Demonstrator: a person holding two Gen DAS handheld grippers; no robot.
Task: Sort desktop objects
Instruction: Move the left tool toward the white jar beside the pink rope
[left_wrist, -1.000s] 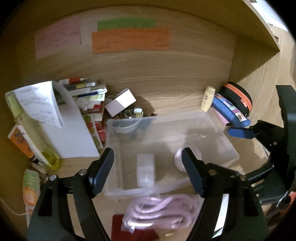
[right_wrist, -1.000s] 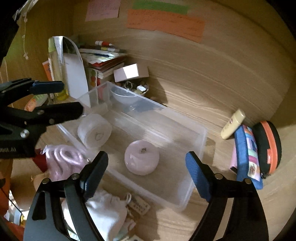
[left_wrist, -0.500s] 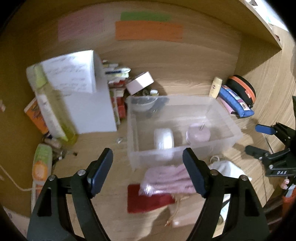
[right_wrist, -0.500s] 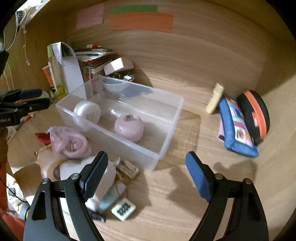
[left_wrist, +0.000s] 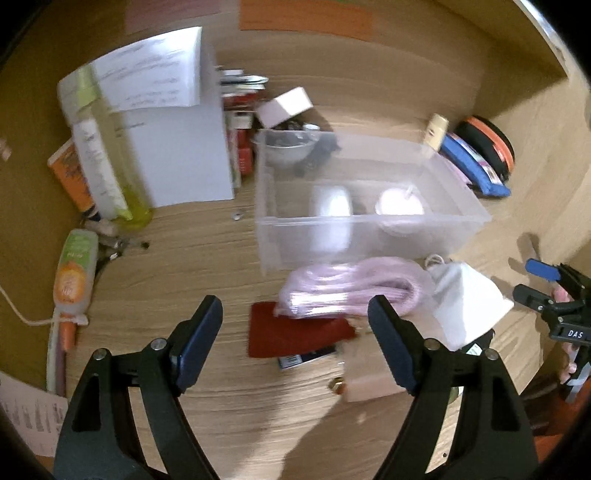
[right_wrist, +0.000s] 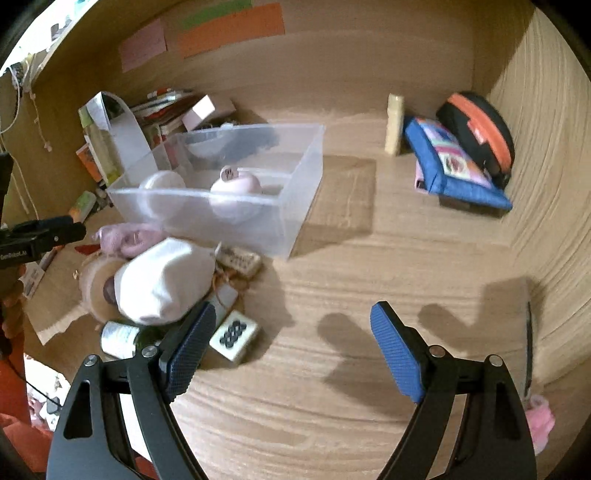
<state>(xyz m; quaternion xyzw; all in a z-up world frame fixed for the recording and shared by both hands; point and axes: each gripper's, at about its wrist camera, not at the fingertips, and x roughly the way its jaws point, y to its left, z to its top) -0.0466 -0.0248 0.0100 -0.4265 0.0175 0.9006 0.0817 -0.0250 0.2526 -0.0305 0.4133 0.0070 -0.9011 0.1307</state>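
Clear plastic bin (left_wrist: 369, 221), rectangular, on the wood-grain desk (right_wrist: 369, 280), holding a white tape roll (left_wrist: 330, 201) and a pink round object (left_wrist: 399, 203). At its 6 o'clock, a glossy pink cord bundle (left_wrist: 351, 286) (left view). Only the right view shows the domino-like tile (right_wrist: 233, 334). Left gripper (left_wrist: 295, 336) and right gripper (right_wrist: 291, 343): jaws apart, empty.

Both tools have drawn back from the clear bin (left_wrist: 369, 221). The left tool (left_wrist: 295, 339), once hovering over the bin's near wall, now hangs above the red pouch (left_wrist: 295, 332), its pads slightly farther apart, the bin toward one o'clock. The right tool (right_wrist: 291, 347) has swung off the bin onto bare bench (right_wrist: 351, 277), the bin now at eleven o'clock.
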